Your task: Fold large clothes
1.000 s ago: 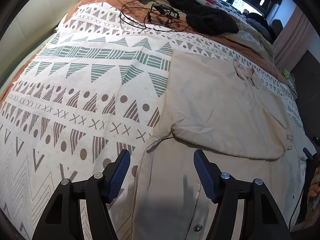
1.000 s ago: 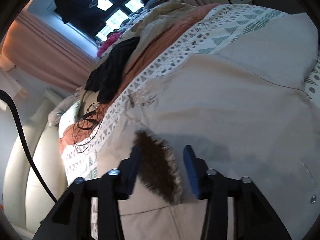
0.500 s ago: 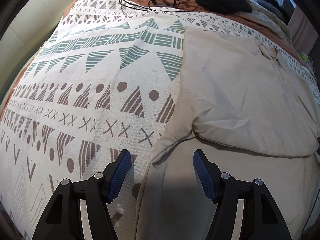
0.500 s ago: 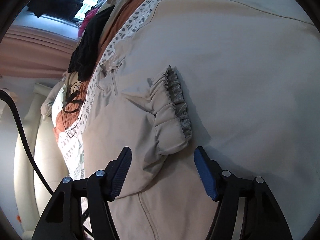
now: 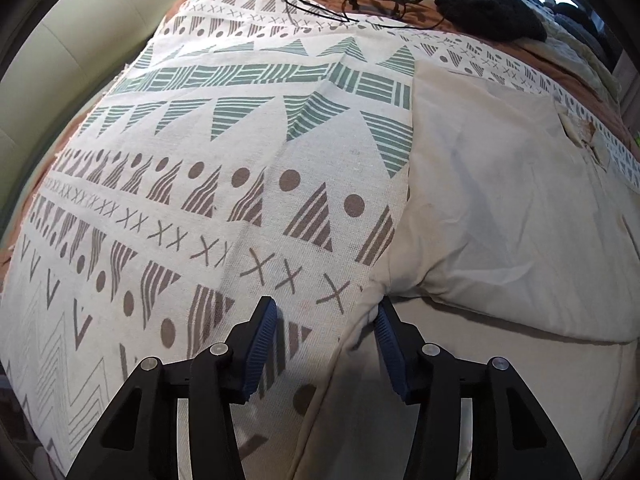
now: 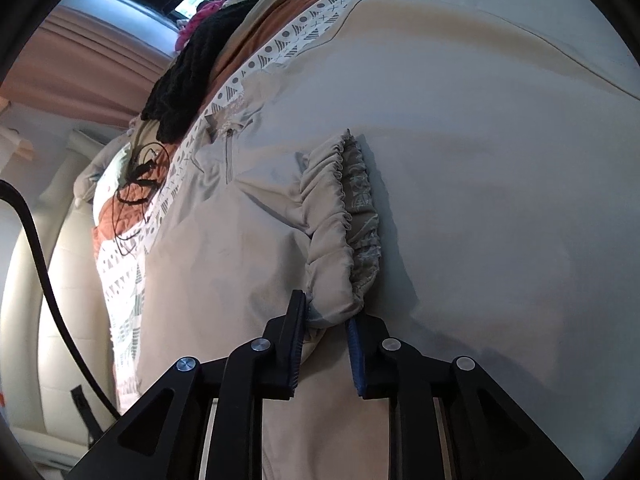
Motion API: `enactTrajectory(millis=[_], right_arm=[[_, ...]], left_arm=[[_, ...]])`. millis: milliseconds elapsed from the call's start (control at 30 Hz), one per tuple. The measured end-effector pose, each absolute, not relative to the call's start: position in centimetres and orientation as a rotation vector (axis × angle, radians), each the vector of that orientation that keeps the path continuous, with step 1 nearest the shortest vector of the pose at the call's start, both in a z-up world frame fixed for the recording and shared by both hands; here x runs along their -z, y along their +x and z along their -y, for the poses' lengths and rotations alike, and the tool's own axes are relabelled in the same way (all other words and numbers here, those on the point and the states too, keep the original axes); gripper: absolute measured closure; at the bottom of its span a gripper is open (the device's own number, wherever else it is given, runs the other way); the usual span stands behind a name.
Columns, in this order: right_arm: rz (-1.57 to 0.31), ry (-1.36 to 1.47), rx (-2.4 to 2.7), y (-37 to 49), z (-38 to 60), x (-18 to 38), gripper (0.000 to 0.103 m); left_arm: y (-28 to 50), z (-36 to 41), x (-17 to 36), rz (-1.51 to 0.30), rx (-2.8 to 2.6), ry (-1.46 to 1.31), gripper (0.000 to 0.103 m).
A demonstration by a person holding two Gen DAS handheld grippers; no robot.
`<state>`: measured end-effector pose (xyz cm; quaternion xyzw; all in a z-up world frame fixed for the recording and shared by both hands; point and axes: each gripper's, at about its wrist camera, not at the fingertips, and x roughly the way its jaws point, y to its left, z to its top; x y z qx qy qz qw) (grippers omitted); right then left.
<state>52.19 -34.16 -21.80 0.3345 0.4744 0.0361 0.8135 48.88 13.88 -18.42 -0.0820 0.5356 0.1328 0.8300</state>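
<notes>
**Both grippers down on the beige jacket**

The beige jacket (image 5: pixel 500 208) lies spread on the patterned bedspread (image 5: pixel 200 184), filling everything ahead and to the right of my left gripper (image 5: pixel 326 316). Its folded side edge sits between my left jaws, touching the right pad; those jaws are closing but haven't clamped. My right gripper (image 6: pixel 326 314) is closing too, the elastic sleeve cuff (image 6: pixel 340 232) bunched between its pads at the tips. Farther ahead of the left gripper: a black cable (image 5: pixel 340 4) and a black knit garment (image 5: pixel 488 12) near the window.
</notes>
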Motion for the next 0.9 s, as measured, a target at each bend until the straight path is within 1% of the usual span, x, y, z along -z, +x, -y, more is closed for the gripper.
enactTrajectory(millis=[33, 67, 100, 133, 167, 200, 267, 367, 433, 500, 600, 667, 733, 800, 900], right_arm=[[-1.020, 0.691, -0.073, 52.1, 34.0, 21.7, 0.078], [-1.019, 0.676, -0.071, 52.0, 33.8, 21.4, 0.070], [-1.011, 0.665, -0.069, 51.6, 33.8, 21.0, 0.056], [-0.996, 0.660, -0.069, 51.1, 33.7, 20.6, 0.049], [-0.985, 0.656, -0.069, 50.8, 33.7, 20.3, 0.040], [-0.975, 0.654, -0.068, 50.4, 33.7, 19.9, 0.039], [-0.964, 0.646, -0.078, 49.9, 33.5, 19.3, 0.039], [-0.968, 0.626, -0.108, 49.7, 32.9, 18.5, 0.038], [-0.954, 0.600, -0.113, 49.4, 32.6, 17.7, 0.034], [-0.933, 0.573, -0.107, 49.0, 32.6, 16.7, 0.020], [-0.901, 0.572, -0.116, 48.3, 32.7, 15.4, 0.011], [-0.891, 0.578, -0.120, 47.8, 33.1, 14.8, 0.010], [-0.883, 0.572, -0.124, 47.2, 33.4, 14.2, 0.007], [-0.878, 0.561, -0.122, 46.6, 33.8, 13.6, 0.001], [-0.855, 0.564, -0.117, 45.3, 35.3, 12.5, 0.001]], left_arm=[[48.3, -13.9, 17.8, -1.130, -0.284, -0.177, 0.050], [47.7, -13.8, 17.1, -1.122, -0.285, -0.179, 0.050], [47.1, -13.8, 16.5, -1.115, -0.284, -0.180, 0.049], [46.6, -13.8, 15.8, -1.109, -0.282, -0.183, 0.049], [46.1, -13.8, 15.2, -1.103, -0.278, -0.189, 0.047], [45.6, -13.8, 14.5, -1.096, -0.272, -0.198, 0.046], [44.4, -13.7, 13.1, -1.076, -0.260, -0.212, 0.035], [42.9, -13.4, 11.1, -1.042, -0.253, -0.211, 0.027], [42.1, -13.2, 10.0, -1.026, -0.253, -0.213, 0.024], [41.3, -13.0, 9.0, -1.015, -0.250, -0.224, 0.024], [40.0, -12.5, 7.4, -0.987, -0.247, -0.235, 0.022], [39.2, -11.9, 6.5, -0.963, -0.242, -0.237, 0.013], [38.5, -11.3, 5.7, -0.935, -0.234, -0.239, 0.008], [38.0, -10.5, 5.2, -0.920, -0.225, -0.242, 0.007], [37.7, -9.1, 4.9, -0.922, -0.212, -0.243, 0.007]])
